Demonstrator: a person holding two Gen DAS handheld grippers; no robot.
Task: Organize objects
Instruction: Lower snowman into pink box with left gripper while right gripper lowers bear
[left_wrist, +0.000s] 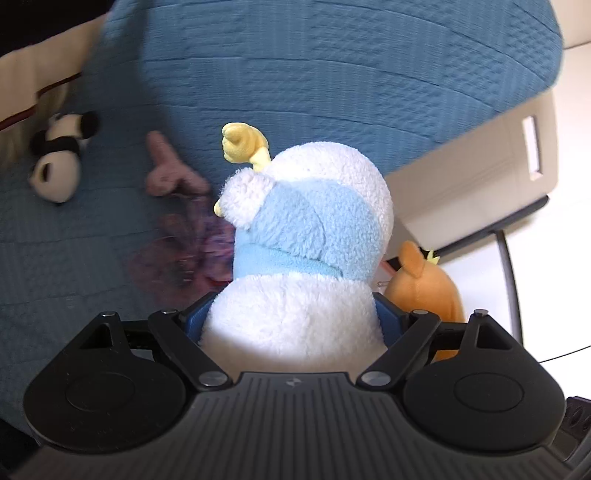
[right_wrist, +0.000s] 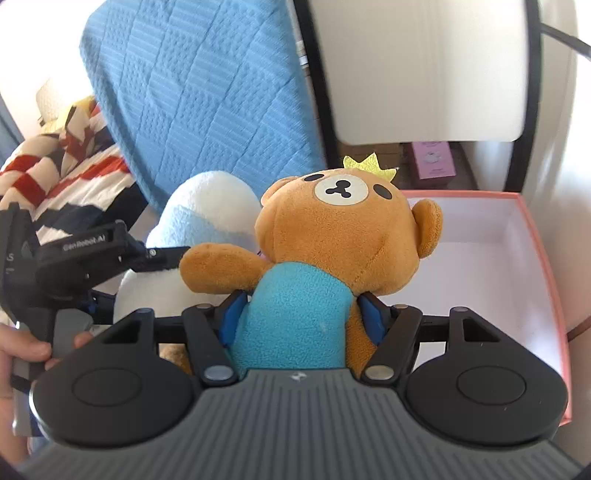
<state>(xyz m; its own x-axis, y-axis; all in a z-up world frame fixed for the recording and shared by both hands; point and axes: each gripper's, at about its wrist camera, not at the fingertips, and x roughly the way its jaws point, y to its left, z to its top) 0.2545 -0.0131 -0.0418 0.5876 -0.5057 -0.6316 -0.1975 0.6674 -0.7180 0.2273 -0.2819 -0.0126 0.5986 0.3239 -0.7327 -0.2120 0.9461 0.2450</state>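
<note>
My left gripper (left_wrist: 291, 314) is shut on a white and light-blue plush toy (left_wrist: 306, 229) with yellow tips, its blue pads pressing the toy's white lower body. My right gripper (right_wrist: 303, 310) is shut on a brown bear plush (right_wrist: 343, 229) in a turquoise shirt with a yellow crown, gripped at the torso. The bear hangs at the left edge of an open pink box (right_wrist: 543, 266) with a pale inside. The white plush (right_wrist: 207, 206) hangs just left of the bear. In the left wrist view the bear (left_wrist: 424, 280) shows at lower right.
A blue quilt (left_wrist: 332, 74) covers the bed below. On it lie a panda plush (left_wrist: 59, 158), a pink plush (left_wrist: 166, 170) and a blurred purple thing (left_wrist: 184, 251). A white chair back (right_wrist: 424, 66) stands behind the box. A striped cloth (right_wrist: 55, 173) and a hand (right_wrist: 22, 347) are at left.
</note>
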